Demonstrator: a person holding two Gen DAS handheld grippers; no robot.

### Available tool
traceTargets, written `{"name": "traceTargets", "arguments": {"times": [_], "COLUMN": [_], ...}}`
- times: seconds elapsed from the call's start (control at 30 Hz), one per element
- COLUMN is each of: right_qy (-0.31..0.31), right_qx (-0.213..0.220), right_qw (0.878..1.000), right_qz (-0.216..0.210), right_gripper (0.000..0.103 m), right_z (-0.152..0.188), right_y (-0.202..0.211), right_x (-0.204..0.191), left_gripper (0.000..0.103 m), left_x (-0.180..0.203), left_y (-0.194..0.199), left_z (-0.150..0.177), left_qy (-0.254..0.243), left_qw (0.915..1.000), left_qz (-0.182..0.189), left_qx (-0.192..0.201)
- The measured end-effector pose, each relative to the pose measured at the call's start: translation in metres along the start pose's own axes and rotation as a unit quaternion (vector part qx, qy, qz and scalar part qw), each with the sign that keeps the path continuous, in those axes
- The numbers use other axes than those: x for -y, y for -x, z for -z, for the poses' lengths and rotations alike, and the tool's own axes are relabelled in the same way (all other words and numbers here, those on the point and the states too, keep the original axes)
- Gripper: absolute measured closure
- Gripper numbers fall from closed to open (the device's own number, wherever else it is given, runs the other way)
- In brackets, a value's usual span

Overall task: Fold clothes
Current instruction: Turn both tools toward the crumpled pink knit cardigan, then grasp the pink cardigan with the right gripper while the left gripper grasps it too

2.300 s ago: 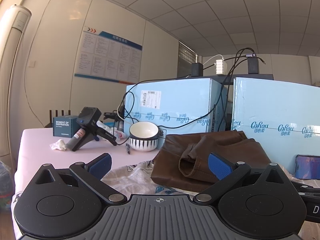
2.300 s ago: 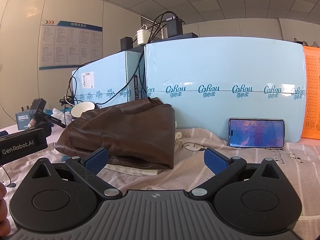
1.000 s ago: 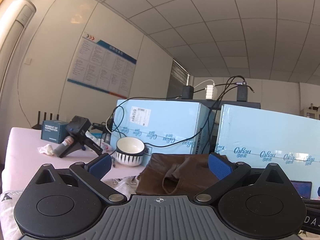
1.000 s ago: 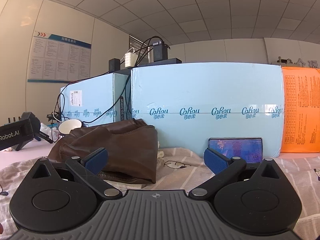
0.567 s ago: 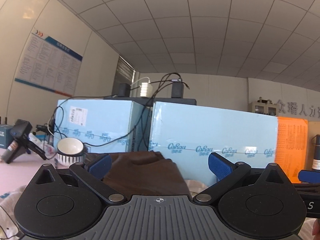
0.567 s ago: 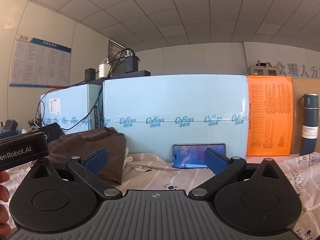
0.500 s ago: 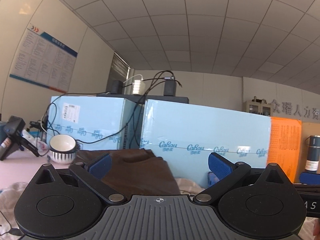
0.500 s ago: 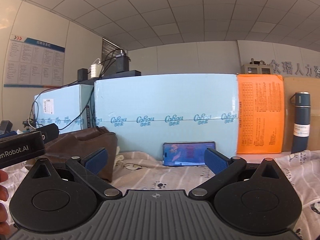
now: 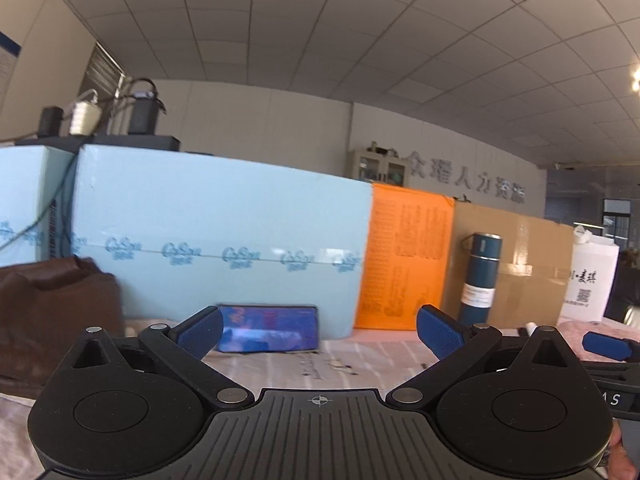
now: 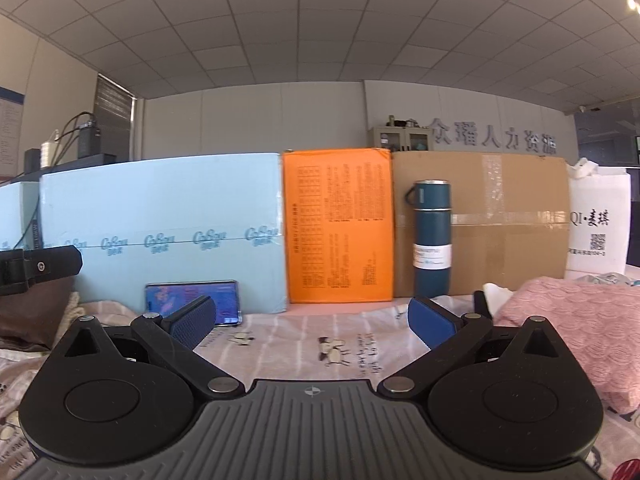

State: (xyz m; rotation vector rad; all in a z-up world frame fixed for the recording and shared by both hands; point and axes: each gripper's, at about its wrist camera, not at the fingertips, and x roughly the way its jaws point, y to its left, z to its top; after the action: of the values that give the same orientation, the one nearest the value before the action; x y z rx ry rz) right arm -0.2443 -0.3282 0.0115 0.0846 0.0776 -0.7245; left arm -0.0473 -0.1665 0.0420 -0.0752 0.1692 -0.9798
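A folded brown leather jacket (image 9: pixel 52 320) lies at the far left on the patterned sheet (image 9: pixel 360 364); its edge also shows in the right wrist view (image 10: pixel 24 316). A pink knitted garment (image 10: pixel 576 320) lies at the right, close beside my right gripper. My left gripper (image 9: pixel 320 332) is open and empty, held above the sheet. My right gripper (image 10: pixel 312 322) is open and empty too. The right gripper's blue fingertip (image 9: pixel 604 346) shows at the right edge of the left wrist view.
Light blue boxes (image 10: pixel 160 240), an orange panel (image 10: pixel 336 228) and a cardboard box (image 10: pixel 500 220) wall the back. A phone (image 10: pixel 192 300) leans on the blue box. A dark blue flask (image 10: pixel 432 240) and a white bag (image 10: pixel 600 228) stand at the right.
Both grippers have swung to the right, away from the brown jacket. The flask, the cardboard box and the pink garment have come into view. Both stay open.
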Motion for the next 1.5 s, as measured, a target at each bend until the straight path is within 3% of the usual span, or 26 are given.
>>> {"name": "traceTargets", "arguments": {"times": [0.07, 0.33, 0.43, 0.6, 0.77, 0.8, 0.83, 0.87, 0.97, 1.03, 1.17, 1.27, 1.4, 1.5], "right_qy": [0.000, 0.012, 0.021, 0.009, 0.027, 0.035, 0.034, 0.026, -0.028, -0.087, -0.165, -0.188, -0.236, -0.250], "right_qx": [-0.004, -0.048, -0.068, -0.099, -0.139, -0.139, -0.136, -0.127, -0.099, -0.069, -0.003, 0.030, 0.046, 0.049], "right_qw": [1.000, 0.992, 0.987, 0.982, 0.971, 0.969, 0.969, 0.969, 0.969, 0.968, 0.958, 0.950, 0.940, 0.938], "right_qz": [0.024, 0.113, 0.141, 0.159, 0.193, 0.202, 0.206, 0.212, 0.223, 0.226, 0.234, 0.246, 0.243, 0.235], "right_gripper": [0.000, 0.000, 0.000, 0.004, 0.026, 0.027, 0.035, 0.053, 0.080, 0.086, 0.086, 0.086, 0.086, 0.087], "right_z": [0.002, 0.007, 0.011, 0.018, 0.027, 0.028, 0.027, 0.027, 0.025, 0.024, 0.023, 0.025, 0.030, 0.032], "right_y": [-0.002, -0.019, -0.028, -0.048, -0.072, -0.074, -0.074, -0.072, -0.060, -0.047, -0.020, -0.005, 0.005, 0.007], "right_x": [0.021, 0.097, 0.120, 0.151, 0.165, 0.165, 0.165, 0.168, 0.182, 0.196, 0.212, 0.217, 0.230, 0.234], "left_gripper": [0.000, 0.000, 0.000, 0.000, 0.000, 0.000, 0.000, 0.000, 0.000, 0.000, 0.002, 0.005, 0.014, 0.050], "left_x": [0.011, 0.067, 0.087, 0.107, 0.126, 0.130, 0.134, 0.138, 0.151, 0.160, 0.178, 0.201, 0.239, 0.264], "left_y": [-0.015, -0.063, -0.085, -0.116, -0.140, -0.144, -0.147, -0.151, -0.168, -0.181, -0.212, -0.226, -0.231, -0.225], "left_z": [0.000, -0.002, 0.003, 0.014, 0.029, 0.033, 0.036, 0.040, 0.050, 0.056, 0.073, 0.085, 0.092, 0.094], "left_qy": [0.009, -0.004, -0.015, 0.025, 0.051, 0.058, 0.064, 0.070, 0.098, 0.120, 0.193, 0.208, 0.161, 0.106], "left_qw": [0.9993, 0.9943, 0.9912, 0.9805, 0.9720, 0.9690, 0.9658, 0.9624, 0.9480, 0.9357, 0.8975, 0.8858, 0.8935, 0.9041], "left_qz": [0.033, 0.100, 0.115, 0.158, 0.179, 0.188, 0.197, 0.207, 0.240, 0.263, 0.307, 0.314, 0.325, 0.327], "left_qx": [-0.014, -0.037, -0.064, -0.114, -0.143, -0.149, -0.156, -0.161, -0.185, -0.202, -0.251, -0.272, -0.265, -0.254]}}
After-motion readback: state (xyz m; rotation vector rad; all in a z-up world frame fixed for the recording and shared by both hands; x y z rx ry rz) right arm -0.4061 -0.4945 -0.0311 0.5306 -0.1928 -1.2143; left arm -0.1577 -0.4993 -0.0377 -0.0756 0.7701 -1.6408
